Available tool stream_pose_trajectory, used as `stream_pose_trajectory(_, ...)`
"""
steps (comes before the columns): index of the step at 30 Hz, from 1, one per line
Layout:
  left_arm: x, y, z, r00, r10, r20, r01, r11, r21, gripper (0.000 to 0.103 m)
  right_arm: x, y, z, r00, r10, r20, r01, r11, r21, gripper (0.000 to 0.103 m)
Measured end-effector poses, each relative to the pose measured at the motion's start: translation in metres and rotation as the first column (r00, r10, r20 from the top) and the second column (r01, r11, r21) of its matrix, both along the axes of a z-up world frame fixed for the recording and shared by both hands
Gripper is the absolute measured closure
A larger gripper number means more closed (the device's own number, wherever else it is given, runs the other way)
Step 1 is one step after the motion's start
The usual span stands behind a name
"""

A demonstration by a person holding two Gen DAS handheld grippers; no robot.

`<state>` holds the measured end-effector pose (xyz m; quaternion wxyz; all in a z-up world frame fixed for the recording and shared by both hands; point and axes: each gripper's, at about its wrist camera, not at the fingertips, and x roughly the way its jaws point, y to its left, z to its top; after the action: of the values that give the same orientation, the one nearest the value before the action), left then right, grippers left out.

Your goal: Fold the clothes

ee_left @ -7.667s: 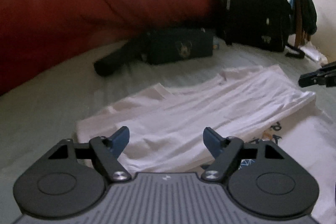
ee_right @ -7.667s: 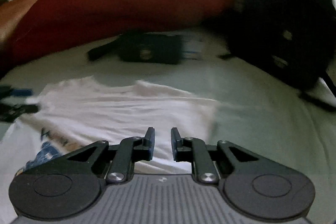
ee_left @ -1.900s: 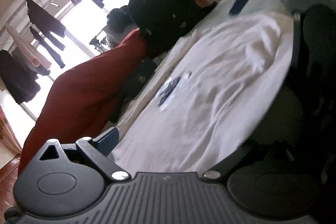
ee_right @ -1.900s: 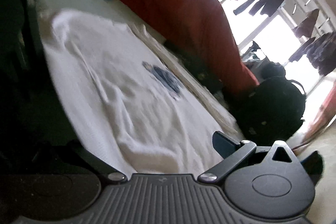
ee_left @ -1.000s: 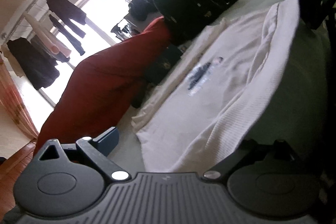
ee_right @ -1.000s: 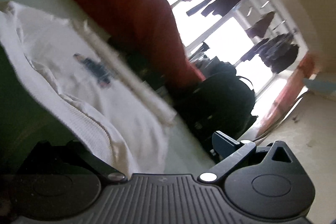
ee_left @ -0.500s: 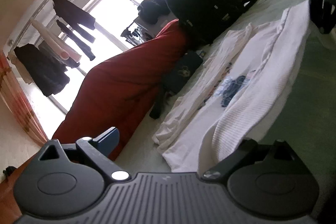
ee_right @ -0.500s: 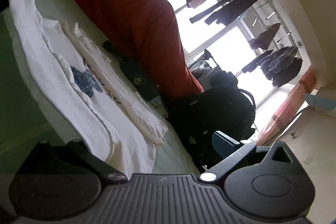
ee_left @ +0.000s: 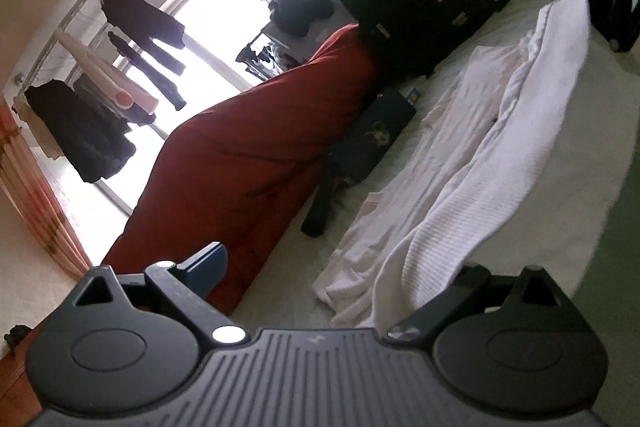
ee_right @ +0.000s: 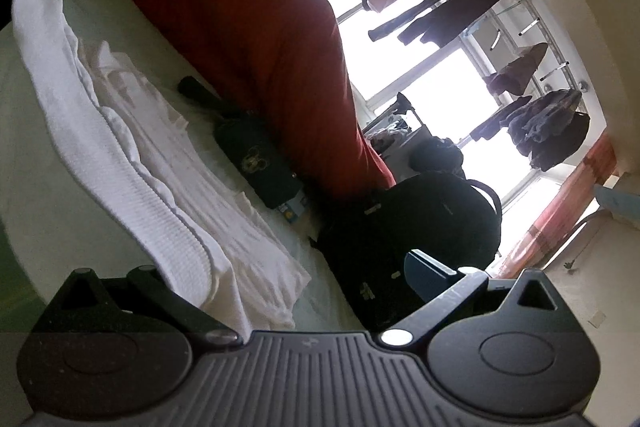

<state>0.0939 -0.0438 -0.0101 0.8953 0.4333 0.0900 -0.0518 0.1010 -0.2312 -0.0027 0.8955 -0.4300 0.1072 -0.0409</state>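
In the left wrist view, our left hand-held gripper (ee_left: 336, 279) is rolled onto its side, its jaws standing wide apart: one blue pad (ee_left: 206, 267) is free in the air, while the other finger is hidden under the ribbed hem of the white shirt (ee_left: 480, 163), so we cannot tell whether any cloth is pinched. The shirt lies on the pale green bed (ee_left: 592, 131), its near edge carried over onto the rest as a long fold, and at the top right the other gripper is at the far end of that edge. Beyond it are a dark pouch (ee_left: 376, 135), a black backpack (ee_left: 404, 3) and a red blanket (ee_left: 248, 155). In the right wrist view, our right hand-held gripper (ee_right: 316, 287) is likewise rolled over with its jaws spread, one blue pad (ee_right: 424, 271) bare and the other finger buried beneath the ribbed hem, so again we cannot say that it grips. The shirt runs away along the bed beside the pouch and the backpack. We judge the task to be partway: one lengthwise fold looks laid, though bunched and wrinkled. Smoothing it, freeing the fingers and folding the shirt across to a compact shape remain.
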Motion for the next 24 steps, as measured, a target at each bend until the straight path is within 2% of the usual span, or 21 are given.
stream_pose_trajectory(17,0.12,0.001,-0.009,0.999,0.039,-0.031,-0.039,0.999,-0.025,0.006,0.122,-0.007,0.006,1.0,-0.009,0.005,0.009,1.0,0.026,0.0)
stream_pose_trajectory(24,0.166,0.003,-0.02,0.996,0.047,-0.069,-0.049,0.998,-0.027,0.006,0.171,-0.011,0.0,0.999,-0.005,-0.044,0.007,0.999,0.045,0.0)
